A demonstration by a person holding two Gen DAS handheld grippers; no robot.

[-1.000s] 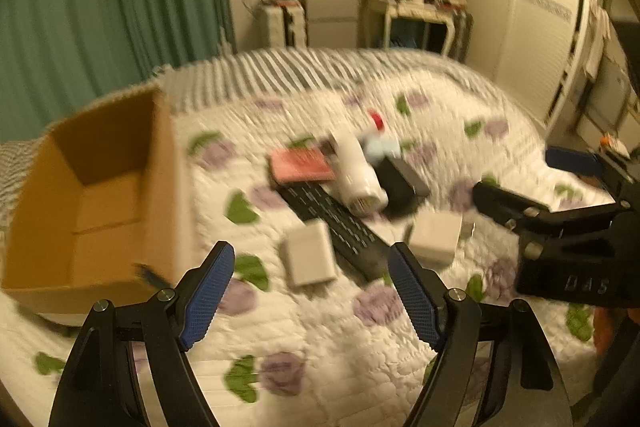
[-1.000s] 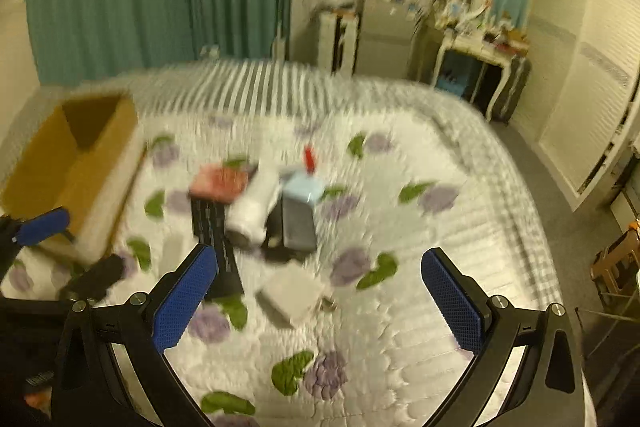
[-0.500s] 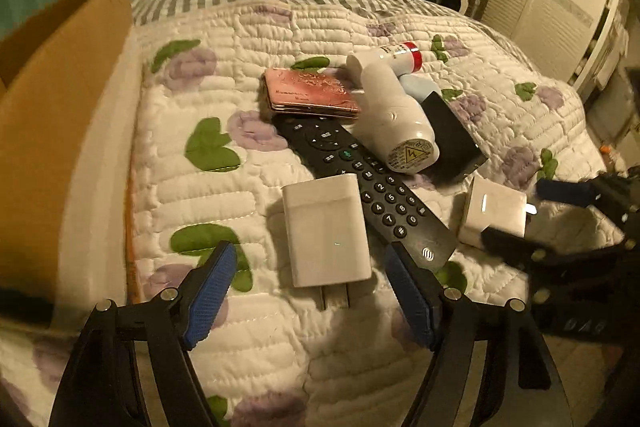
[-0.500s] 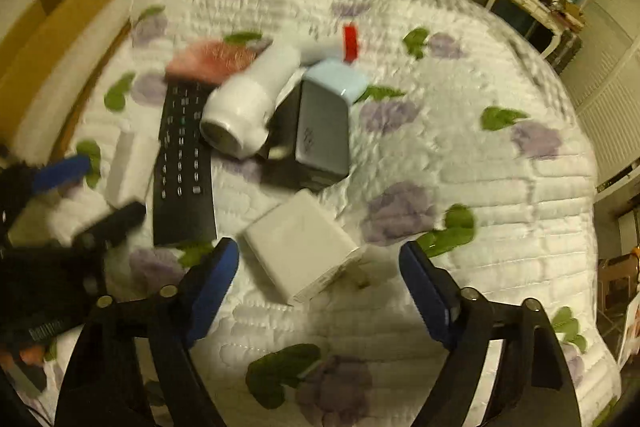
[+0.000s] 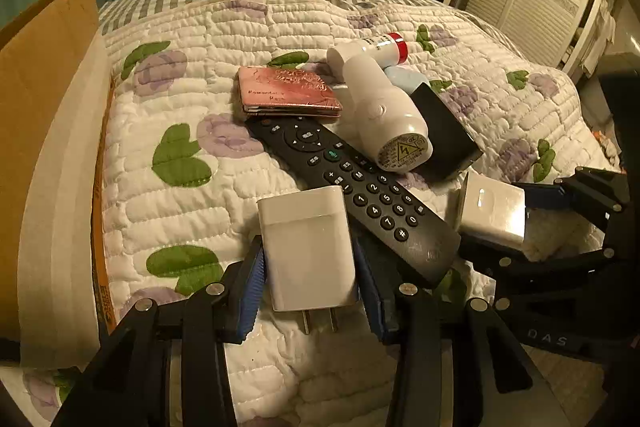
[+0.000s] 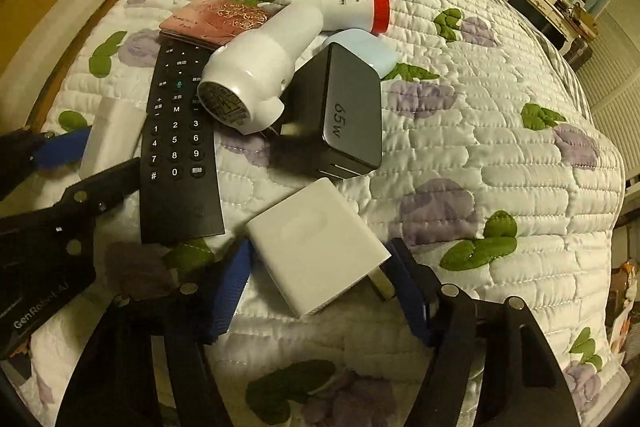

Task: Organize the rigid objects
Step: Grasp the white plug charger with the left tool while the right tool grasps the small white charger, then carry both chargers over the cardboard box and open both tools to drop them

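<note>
My left gripper has its blue pads against both sides of a white charger lying on the quilt, prongs toward me. My right gripper straddles a second white charger, jaws close on both sides but with gaps showing. A black remote lies between the two chargers. A white handheld device with a red cap, a pink wallet, a black 65W adapter and a pale blue case sit in a pile beyond.
A cardboard box stands at the left edge of the bed. The quilt has free room to the right. Furniture and a wardrobe stand beyond the bed.
Both grippers moved down and forward onto the chargers. The jaws narrowed; the left now touches its charger, the right is closing around the other one.
</note>
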